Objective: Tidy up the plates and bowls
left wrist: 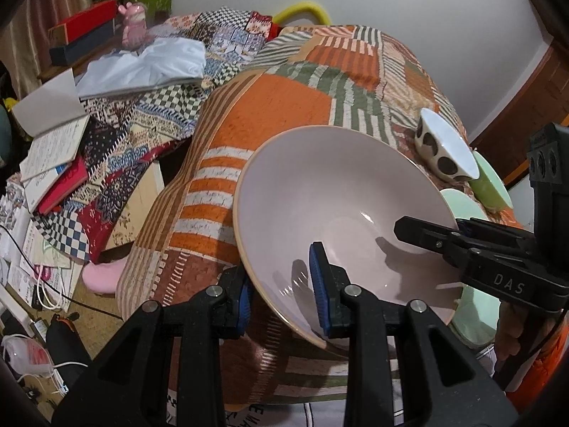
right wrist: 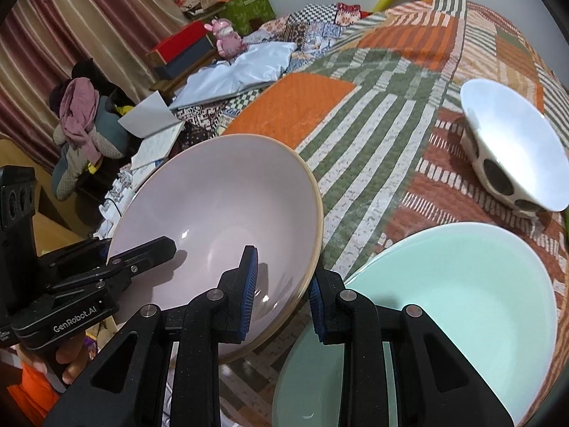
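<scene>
A large pale pink bowl [left wrist: 341, 192] [right wrist: 220, 206] with a tan rim hangs tilted just above the patchwork quilt [left wrist: 284, 103] [right wrist: 373, 135]. My left gripper [left wrist: 282, 295] is shut on its near left rim, one blue pad inside and one outside. My right gripper [right wrist: 282, 295] is shut on the opposite rim. Each shows in the other's view: the right gripper [left wrist: 426, 231] and the left gripper [right wrist: 142, 249]. A wide mint green plate [right wrist: 444, 302] [left wrist: 462, 203] lies right of the pink bowl. A white bowl with dark spots [right wrist: 515, 156] [left wrist: 444, 149] sits tipped behind it.
A light green bowl [left wrist: 492, 181] rests beside the spotted one. Left of the quilt lie open notebooks [left wrist: 53, 142], a white cloth [left wrist: 142, 64], boxes [left wrist: 85, 28] and a pink figurine [left wrist: 133, 25]. Cables and papers litter the floor [left wrist: 35, 284].
</scene>
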Demonstrator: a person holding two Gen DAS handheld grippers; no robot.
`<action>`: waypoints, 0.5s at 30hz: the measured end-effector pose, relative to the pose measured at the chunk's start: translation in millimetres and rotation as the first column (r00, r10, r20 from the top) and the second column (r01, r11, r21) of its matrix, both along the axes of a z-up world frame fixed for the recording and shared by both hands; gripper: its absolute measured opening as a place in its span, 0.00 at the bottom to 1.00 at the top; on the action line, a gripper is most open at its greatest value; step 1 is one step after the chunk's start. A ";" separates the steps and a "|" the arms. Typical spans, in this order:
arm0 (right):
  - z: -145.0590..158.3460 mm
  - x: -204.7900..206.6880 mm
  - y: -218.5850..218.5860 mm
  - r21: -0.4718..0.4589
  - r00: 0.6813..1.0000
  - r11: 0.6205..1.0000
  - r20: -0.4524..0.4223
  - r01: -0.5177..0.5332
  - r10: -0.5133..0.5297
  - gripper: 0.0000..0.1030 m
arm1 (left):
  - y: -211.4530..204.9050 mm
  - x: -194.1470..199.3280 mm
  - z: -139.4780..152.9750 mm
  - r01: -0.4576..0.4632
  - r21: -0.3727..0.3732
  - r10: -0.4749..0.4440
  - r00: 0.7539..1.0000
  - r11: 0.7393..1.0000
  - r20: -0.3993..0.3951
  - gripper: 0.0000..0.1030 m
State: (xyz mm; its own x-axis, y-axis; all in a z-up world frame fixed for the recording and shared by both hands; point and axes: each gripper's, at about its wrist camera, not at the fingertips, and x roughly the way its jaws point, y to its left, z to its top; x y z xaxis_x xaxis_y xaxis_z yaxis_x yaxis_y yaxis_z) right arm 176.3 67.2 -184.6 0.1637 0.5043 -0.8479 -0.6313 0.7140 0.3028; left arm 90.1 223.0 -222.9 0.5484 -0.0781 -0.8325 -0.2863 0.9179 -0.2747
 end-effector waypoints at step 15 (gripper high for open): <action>9.6 3.8 -10.3 0.008 1.000 1.000 0.027 -0.003 0.002 0.26 | 5.4 -5.6 9.4 -0.020 0.030 0.019 1.000 0.999 0.019 0.29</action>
State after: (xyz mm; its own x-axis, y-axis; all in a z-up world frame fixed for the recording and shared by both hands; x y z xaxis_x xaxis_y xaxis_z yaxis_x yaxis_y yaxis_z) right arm 180.0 56.9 -175.1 0.1850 0.5113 -0.8393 -0.6411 0.7101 0.2912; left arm 84.4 228.4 -213.5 0.5653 -0.0423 -0.8238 -0.2993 0.9201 -0.2525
